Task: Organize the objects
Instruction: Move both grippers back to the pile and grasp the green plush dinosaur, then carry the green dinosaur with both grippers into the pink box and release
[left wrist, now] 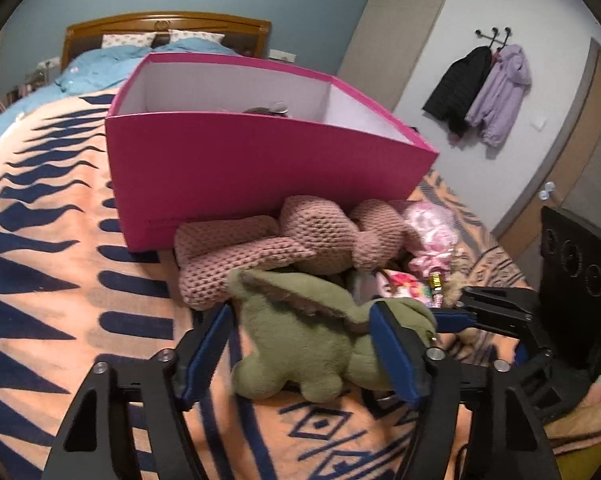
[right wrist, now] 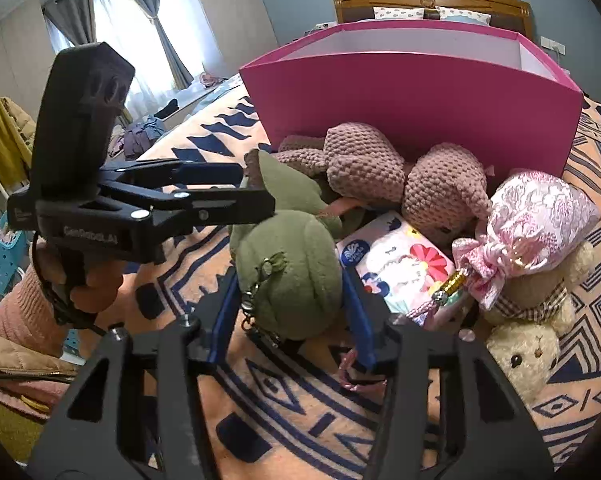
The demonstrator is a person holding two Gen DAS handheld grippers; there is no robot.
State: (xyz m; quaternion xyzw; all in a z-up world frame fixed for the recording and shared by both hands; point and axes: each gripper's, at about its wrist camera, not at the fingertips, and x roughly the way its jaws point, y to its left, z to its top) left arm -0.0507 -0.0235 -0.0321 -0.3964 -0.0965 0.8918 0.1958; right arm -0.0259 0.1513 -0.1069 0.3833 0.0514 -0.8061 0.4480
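Gripping one green plush toy (left wrist: pixel 308 332) from both ends: left gripper (left wrist: pixel 300 344) clamping its body, right gripper (right wrist: pixel 290 292) clamping its head, on the bed (left wrist: pixel 40 240) beside the pink box (left wrist: pixel 260 168). Risk: uneven lifting is stretching it, or soft plush is slipping out.

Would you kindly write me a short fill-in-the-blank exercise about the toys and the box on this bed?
1. Both grippers close around the ____ plush toy.
2. The open box behind the toys is ____ on the outside.
3. The knitted toy lying against the box is ____.
4. The cream teddy bear lies under a pink-and-white ____.

Answers: green; pink; brown; pouch
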